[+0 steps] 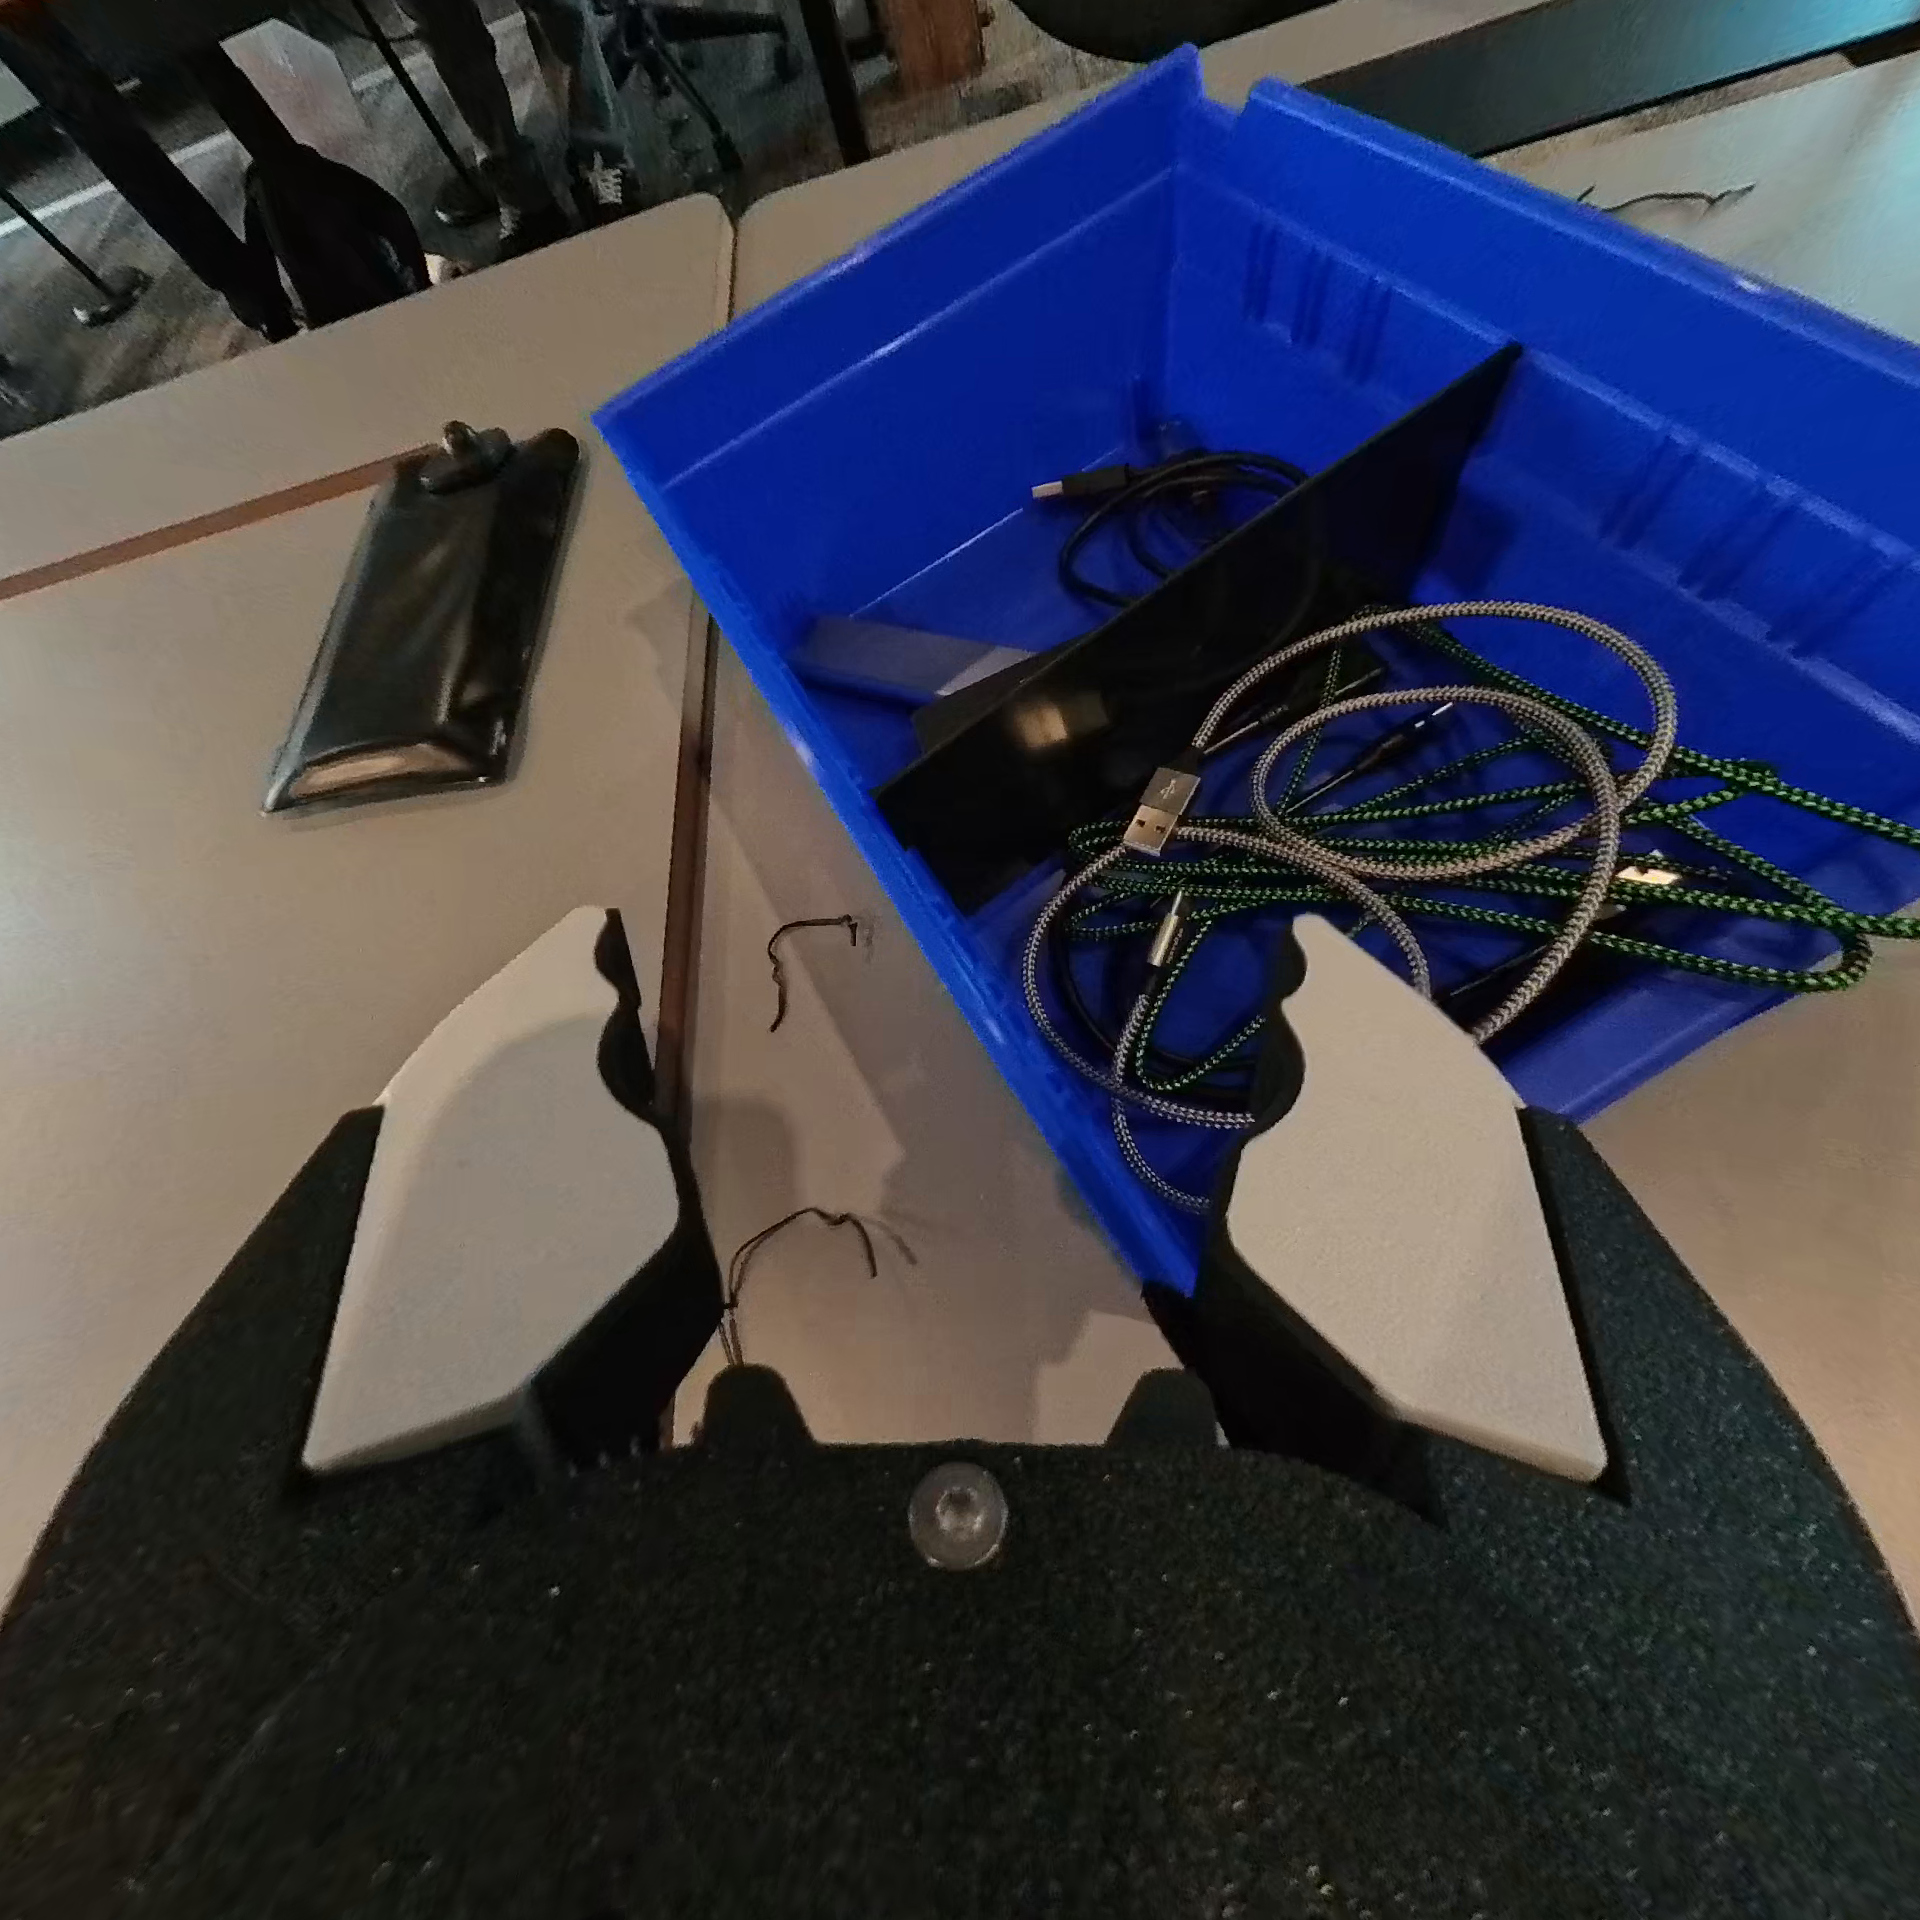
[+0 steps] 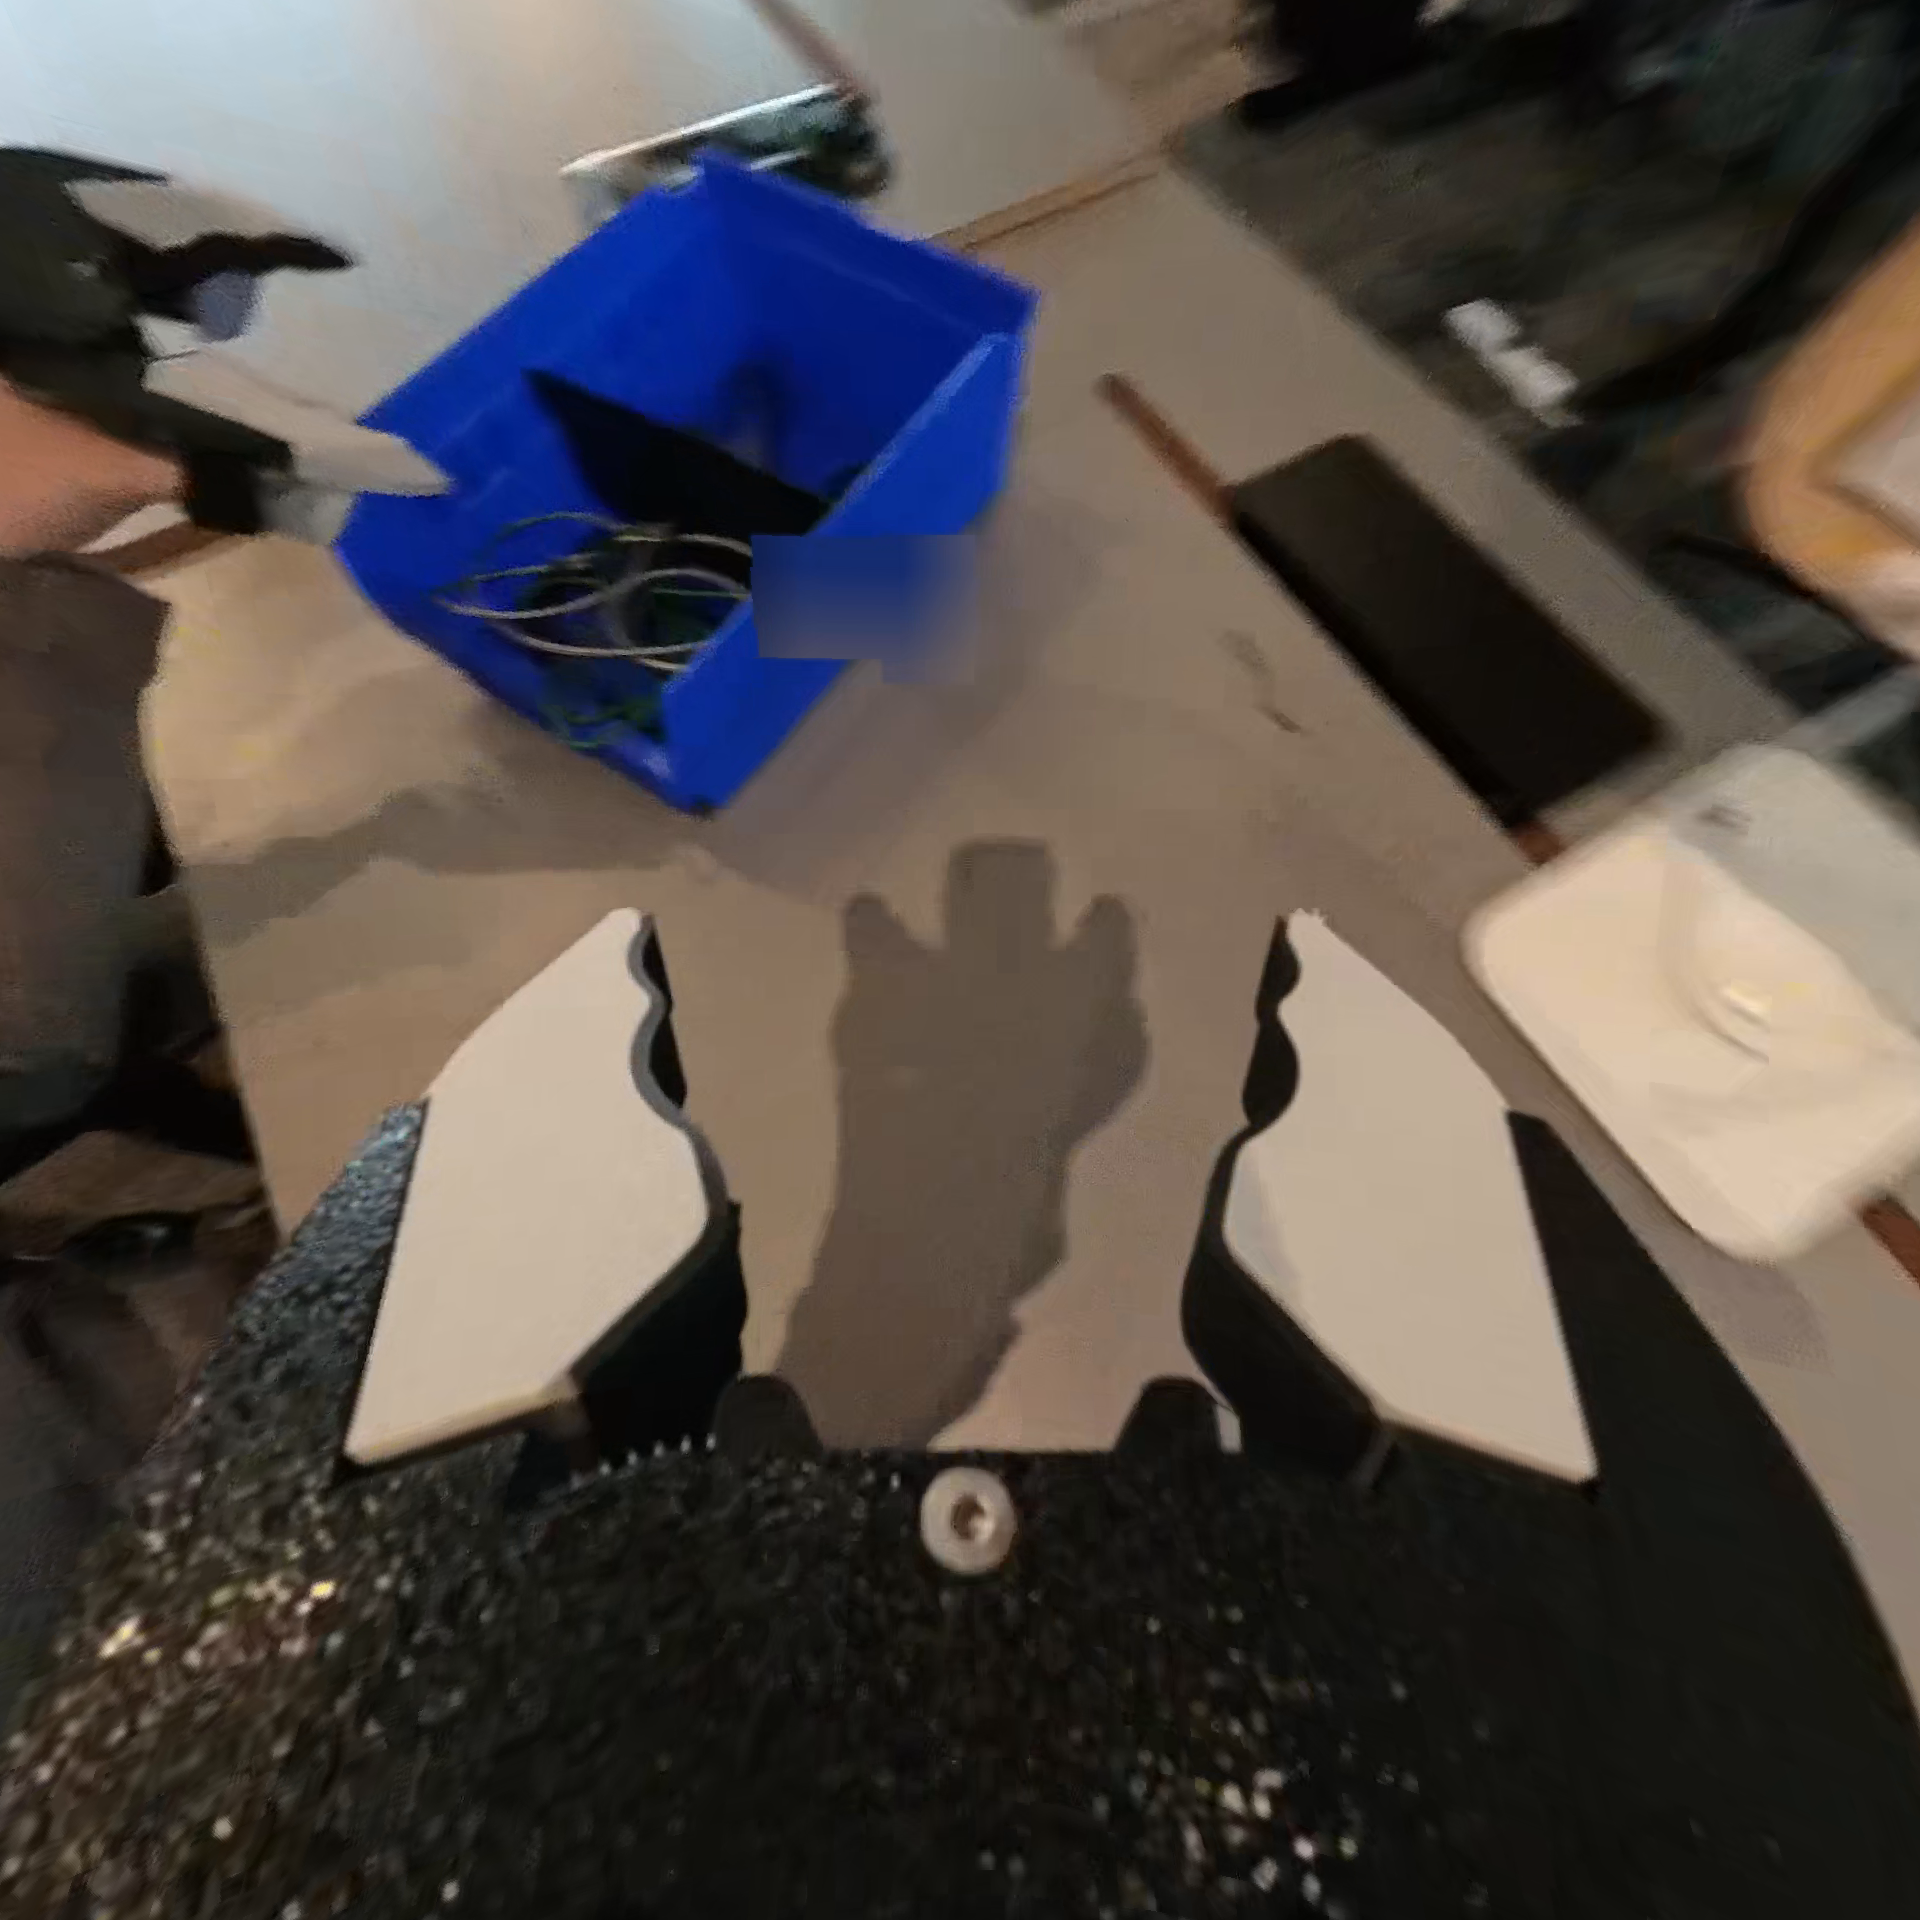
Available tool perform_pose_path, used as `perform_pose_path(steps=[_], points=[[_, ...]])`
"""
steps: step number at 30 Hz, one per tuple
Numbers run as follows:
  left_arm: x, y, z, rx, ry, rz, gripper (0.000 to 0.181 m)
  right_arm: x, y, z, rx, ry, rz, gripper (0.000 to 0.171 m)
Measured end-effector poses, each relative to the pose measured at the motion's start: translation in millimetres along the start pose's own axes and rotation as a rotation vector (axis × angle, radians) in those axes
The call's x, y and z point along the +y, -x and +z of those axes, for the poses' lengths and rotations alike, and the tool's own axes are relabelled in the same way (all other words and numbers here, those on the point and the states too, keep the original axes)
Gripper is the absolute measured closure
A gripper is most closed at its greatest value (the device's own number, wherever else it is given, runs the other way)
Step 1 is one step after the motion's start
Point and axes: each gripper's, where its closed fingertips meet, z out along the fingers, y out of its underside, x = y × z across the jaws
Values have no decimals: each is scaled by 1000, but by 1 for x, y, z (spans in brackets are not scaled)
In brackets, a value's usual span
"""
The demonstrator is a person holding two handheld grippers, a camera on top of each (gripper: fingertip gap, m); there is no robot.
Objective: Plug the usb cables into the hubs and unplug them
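Blue bin [image 1: 790,582] | left claw [image 1: 956,935] wide, empty; right claw [image 2: 961,925] wide, empty

Braided grey and green usb cables [image 1: 1351,831] lie tangled in the blue bin [image 1: 935,343].

One blue bin [image 1: 935,343] is sitting on the desk [image 1: 156,935], one black divider [image 1: 1195,665] splitting it into two compartments. Two braided cables are lying tangled in the nearer compartment: one grey [image 1: 1455,665], one green-and-black [image 1: 1766,821]. One black cable [image 1: 1164,509] is lying in the farther compartment. One black pouch [image 1: 436,623] is resting beside the bin. Two loose threads [image 1: 810,956] are lying near the desk's seam.
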Motion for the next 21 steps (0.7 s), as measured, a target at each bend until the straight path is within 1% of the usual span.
perform_pose_path(steps=[1,3,6,8,10,13,16,18,21], points=[[-1,0,0,3,-9,-4,68,-8,16,28,-58,28,-12,69],[-2,3,-1,-3,-22,-11,67,-21,40,82,-134,83,-30,75],[-3,7,-2,-13,-35,-20,66,-29,62,159,-202,176,-7,77],[-3,9,-2,-21,-38,-25,65,-32,68,203,-204,223,36,77],[-2,12,-2,-25,-40,-32,64,-33,69,237,-192,255,83,77],[0,15,-3,-19,-42,-48,63,-25,68,268,-173,316,140,79],[3,18,-2,-18,-38,-65,62,-18,62,282,-120,358,146,83],[4,18,-1,-17,-32,-71,62,-20,64,287,-136,350,168,97],[4,20,-1,-34,-28,-67,61,-20,72,291,-162,359,201,126]])
